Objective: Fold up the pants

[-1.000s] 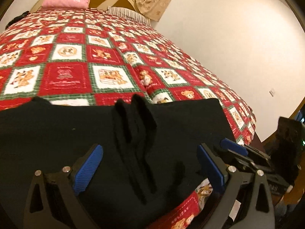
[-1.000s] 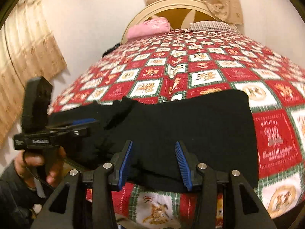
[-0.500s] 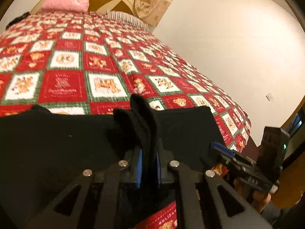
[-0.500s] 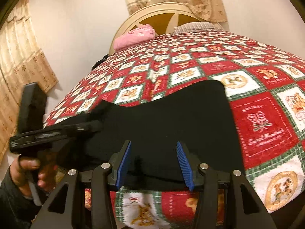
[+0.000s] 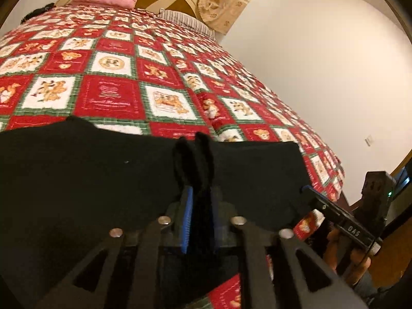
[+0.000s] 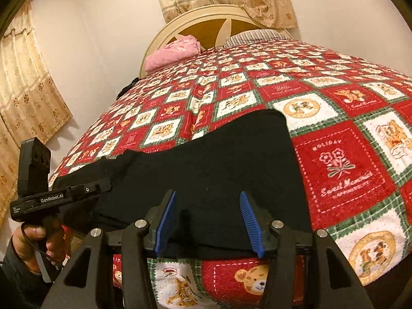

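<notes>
We have the black pants (image 5: 108, 180) lying flat at the quilt's (image 5: 113, 97) near edge. Our left gripper (image 5: 199, 213), pitched downward, is clamped on a raised ridge of fabric, its jaws having just eased slightly apart. Our right gripper (image 6: 207, 221), likewise pitched downward, stands with jaws apart over the near hem, gripping nothing.

A bed (image 6: 270, 59) fills the room, covered by a red, white and green patchwork quilt (image 5: 113, 97) printed with teddy bears. At its head stands a rounded cream and wood headboard (image 6: 206, 23), with a folded pink blanket (image 6: 172, 52) and a striped pillow (image 5: 185, 20) beside it. The walls (image 5: 322, 64) are plain cream. Beige patterned curtains (image 6: 23, 97) hang at the side and behind the headboard, under warm indoor light.
</notes>
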Demonstrator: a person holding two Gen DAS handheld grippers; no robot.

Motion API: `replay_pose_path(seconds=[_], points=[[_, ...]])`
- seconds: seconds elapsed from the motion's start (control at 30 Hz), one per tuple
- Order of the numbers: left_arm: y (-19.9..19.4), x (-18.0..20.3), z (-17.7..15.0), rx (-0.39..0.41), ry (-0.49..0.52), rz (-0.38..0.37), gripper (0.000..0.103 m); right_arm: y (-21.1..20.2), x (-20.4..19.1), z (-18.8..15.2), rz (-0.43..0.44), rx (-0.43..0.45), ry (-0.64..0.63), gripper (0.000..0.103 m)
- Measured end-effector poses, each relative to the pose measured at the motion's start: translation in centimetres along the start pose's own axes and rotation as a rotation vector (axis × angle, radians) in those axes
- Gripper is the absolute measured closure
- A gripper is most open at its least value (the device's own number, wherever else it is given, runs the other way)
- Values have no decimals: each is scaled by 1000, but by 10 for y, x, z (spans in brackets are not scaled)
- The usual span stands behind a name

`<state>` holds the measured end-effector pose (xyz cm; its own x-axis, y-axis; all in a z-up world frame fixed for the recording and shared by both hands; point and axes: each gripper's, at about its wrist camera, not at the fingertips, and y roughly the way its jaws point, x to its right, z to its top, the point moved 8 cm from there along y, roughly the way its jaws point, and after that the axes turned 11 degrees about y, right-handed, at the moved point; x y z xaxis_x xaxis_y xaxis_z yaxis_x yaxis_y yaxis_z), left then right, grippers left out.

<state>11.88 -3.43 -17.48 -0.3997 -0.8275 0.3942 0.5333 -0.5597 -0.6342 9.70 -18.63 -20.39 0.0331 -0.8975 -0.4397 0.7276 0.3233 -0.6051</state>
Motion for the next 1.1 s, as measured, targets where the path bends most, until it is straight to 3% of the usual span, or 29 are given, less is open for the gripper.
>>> replay_pose_path(seconds=[0.07,0.13,0.37,0.43,0.53,0.8,1.0,1.1], points=[[-1,1,3,14,-19,-1,35,-3,3,3,-8,10,5,50],[-5,3,6,47,-26,-7,23,-5,6,4,-10,14,15,50],[13,7,7,10,-14,-22,23,-7,5,3,-19,27,0,50],[18,8,8,6,-5,-21,31,-11,3,5,-26,44,-10,50],[27,14,7,-39,33,-41,93,-18,3,10,-28,72,-12,50],[-13,10,16,50,16,-36,93,-15,-4,5,-7,58,-26,50],[13,-3,0,-33,7,-8,93,-8,-15,-3,13,32,-56,50],[15,-5,-4,-30,-2,-3,92,-3,-17,-8,-11,6,-85,50]])
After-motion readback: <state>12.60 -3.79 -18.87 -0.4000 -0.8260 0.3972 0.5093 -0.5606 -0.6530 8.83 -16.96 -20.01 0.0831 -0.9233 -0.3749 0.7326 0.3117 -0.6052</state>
